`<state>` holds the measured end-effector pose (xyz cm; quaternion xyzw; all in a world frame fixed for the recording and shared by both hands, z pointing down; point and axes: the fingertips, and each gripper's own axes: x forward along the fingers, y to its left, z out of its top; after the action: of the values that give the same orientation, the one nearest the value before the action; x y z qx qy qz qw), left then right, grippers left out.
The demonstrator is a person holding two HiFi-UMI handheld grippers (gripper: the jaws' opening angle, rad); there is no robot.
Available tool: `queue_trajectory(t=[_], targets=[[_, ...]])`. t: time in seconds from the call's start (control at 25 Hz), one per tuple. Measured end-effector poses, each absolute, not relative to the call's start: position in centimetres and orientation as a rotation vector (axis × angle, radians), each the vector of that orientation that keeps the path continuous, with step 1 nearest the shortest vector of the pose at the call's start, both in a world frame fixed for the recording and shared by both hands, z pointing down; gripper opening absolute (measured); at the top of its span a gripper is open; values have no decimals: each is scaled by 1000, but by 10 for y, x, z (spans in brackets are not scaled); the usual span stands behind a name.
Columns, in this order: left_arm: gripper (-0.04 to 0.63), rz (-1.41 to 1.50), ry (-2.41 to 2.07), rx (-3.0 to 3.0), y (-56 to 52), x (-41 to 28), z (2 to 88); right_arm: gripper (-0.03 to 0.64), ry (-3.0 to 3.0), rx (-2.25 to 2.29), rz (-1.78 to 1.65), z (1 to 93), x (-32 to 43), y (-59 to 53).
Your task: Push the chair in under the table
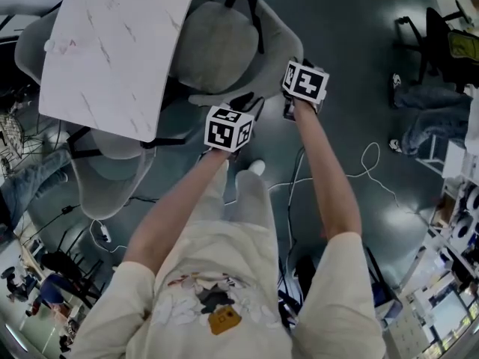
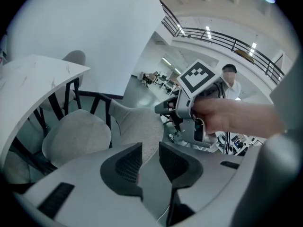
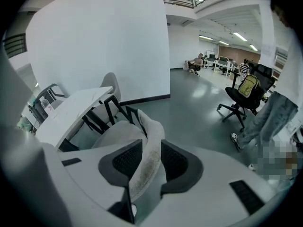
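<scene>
A grey fabric chair [image 1: 221,43] stands at the white marble-patterned table [image 1: 112,51], with its seat partly beneath the tabletop. Both grippers are at the curved top edge of its backrest [image 1: 251,88]. My left gripper [image 1: 233,109] sits nearer me and my right gripper [image 1: 298,64] further along the rim. In the left gripper view the backrest [image 2: 144,131] fills the gap of the left gripper [image 2: 150,162], and the right gripper [image 2: 189,112] shows beyond. In the right gripper view the right gripper [image 3: 150,162] is shut on the backrest rim [image 3: 149,141], beside the table [image 3: 75,108].
A second grey chair [image 1: 105,178] stands at the table's near left and a third [image 1: 30,43] at the far left. White cables [image 1: 359,170] trail over the dark floor. A black office chair [image 3: 244,96] and a person in jeans [image 3: 270,122] are to the right.
</scene>
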<state>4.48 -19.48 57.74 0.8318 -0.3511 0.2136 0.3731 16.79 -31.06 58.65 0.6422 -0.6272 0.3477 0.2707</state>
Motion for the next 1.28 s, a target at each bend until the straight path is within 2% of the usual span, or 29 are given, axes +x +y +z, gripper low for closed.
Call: queue_trajectory(t=[0.32, 0.76, 1.08, 1.28], targets=[[92, 583, -939, 2165, -172, 32, 552, 106, -1808, 1723, 893, 537, 149, -275], [9, 618, -1010, 2222, -137, 20, 487, 103, -2095, 1585, 831, 458, 95, -204], [9, 677, -959, 2291, -89, 22, 446, 78, -2248, 1530, 726, 400, 79, -135], [9, 628, -978, 2346, -70, 20, 408, 37, -2333, 1536, 699, 363, 80, -98]])
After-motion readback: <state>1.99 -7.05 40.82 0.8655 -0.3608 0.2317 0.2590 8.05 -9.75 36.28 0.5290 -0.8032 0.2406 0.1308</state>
